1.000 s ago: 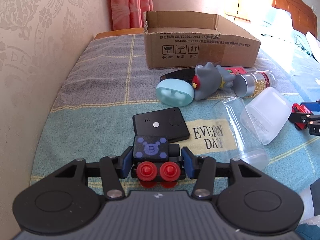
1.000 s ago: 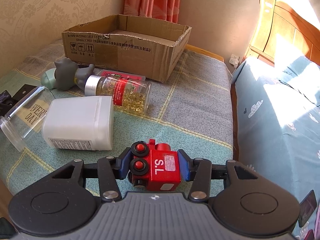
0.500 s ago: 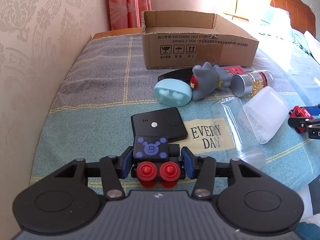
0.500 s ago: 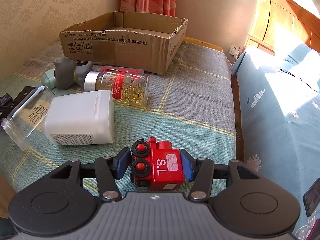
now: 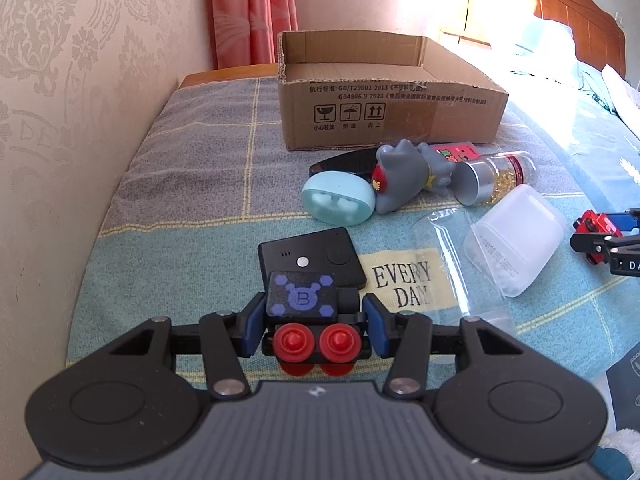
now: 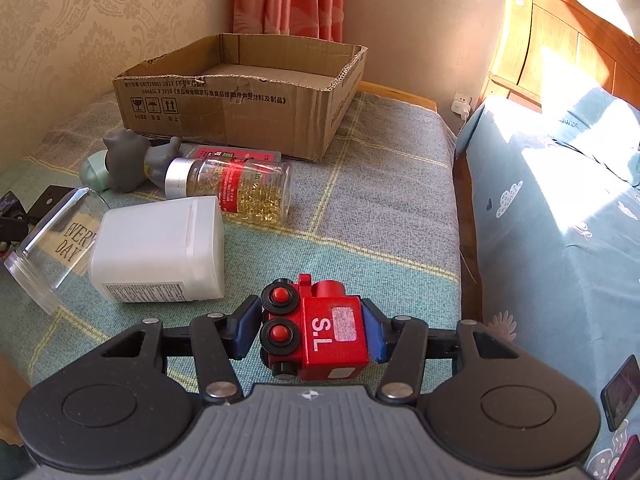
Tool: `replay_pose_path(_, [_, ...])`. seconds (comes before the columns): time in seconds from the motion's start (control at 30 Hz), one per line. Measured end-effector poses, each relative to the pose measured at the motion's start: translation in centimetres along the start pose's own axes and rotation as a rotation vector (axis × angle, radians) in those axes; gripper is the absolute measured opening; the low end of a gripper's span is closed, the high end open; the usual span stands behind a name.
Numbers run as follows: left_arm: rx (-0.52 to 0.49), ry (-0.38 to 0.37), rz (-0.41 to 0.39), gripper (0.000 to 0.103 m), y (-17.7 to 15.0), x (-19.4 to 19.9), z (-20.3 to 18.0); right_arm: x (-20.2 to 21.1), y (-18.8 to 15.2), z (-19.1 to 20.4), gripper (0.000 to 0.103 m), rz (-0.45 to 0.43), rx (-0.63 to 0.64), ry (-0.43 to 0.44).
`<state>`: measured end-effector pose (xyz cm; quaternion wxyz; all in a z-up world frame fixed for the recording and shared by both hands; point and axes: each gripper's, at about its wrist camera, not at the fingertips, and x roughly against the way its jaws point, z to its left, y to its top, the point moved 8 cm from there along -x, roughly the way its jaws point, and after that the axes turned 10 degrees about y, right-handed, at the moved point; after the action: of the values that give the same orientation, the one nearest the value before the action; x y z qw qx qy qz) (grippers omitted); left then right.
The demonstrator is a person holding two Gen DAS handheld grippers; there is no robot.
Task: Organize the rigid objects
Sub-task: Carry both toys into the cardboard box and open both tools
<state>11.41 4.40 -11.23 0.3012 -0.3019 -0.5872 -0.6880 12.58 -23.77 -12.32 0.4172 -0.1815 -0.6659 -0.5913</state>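
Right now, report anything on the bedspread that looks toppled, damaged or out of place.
Three containers lie on their sides: the clear capsule bottle with the silver cap, the white plastic jar and the empty transparent jar. The open cardboard box has a torn, ragged front rim. Nothing has spilled.

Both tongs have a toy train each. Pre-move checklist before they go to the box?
1. Left tongs shut on black train: ok.
2. Right tongs on red train: pads at both sides, jaws just shifted, firm squeeze: cannot tell.
3. Cardboard box open on top: ok.
4. Room in box: visible floor bare, near corner hidden: cannot tell.
5. Way to box: pill bottle, white jar and grey figure lie between; lift over them: not ok at bed level.
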Motion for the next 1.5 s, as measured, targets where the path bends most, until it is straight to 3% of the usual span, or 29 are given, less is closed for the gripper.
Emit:
replay_pose_path(0.33, [-0.044, -0.044, -0.061, 0.05, 4.7, 2.2, -0.6, 2.3, 4.6, 0.7, 0.058, -0.055, 0.081, 0.047])
replay_pose_path(0.63, [-0.093, -0.078, -0.165, 0.05, 13.8, 1.6, -2.0, 2.8, 11.1, 0.5, 0.058, -0.12, 0.124, 0.089])
replay_pose_path(0.93, [-0.107, -0.095, -0.167, 0.05, 22.8, -4.3, -3.5, 0.8, 16.6, 0.0, 0.058, -0.133, 0.16, 0.096])
replay_pose_path(1.2, [-0.089, -0.043, -0.149, 0.05, 27.3, -11.4, -4.3, -0.6, 18.9, -0.6, 0.058, -0.136, 0.163, 0.076])
replay_pose_path(1.23, [-0.074, -0.031, -0.172, 0.052, 27.7, -12.0, -4.1, -0.8, 19.1, -0.7, 0.058, -0.134, 0.161, 0.074])
replay_pose_path(1.27, [-0.064, -0.02, -0.188, 0.065, 28.0, -12.5, -4.0, -1.0, 19.2, -0.7, 0.058, -0.131, 0.159, 0.074])
replay_pose_path(1.3, [-0.058, -0.01, -0.184, 0.087, 28.1, -12.8, -3.8, -1.1, 19.2, -0.7, 0.058, -0.128, 0.157, 0.075])
replay_pose_path(1.33, [-0.05, -0.005, -0.179, 0.095, 28.1, -12.9, -3.5, -1.2, 19.2, -0.7, 0.058, -0.125, 0.154, 0.075])
replay_pose_path(1.5, [-0.044, -0.013, -0.21, 0.098, 27.2, -10.4, -2.2, -1.7, 19.5, -0.5, 0.058, -0.114, 0.149, 0.073])
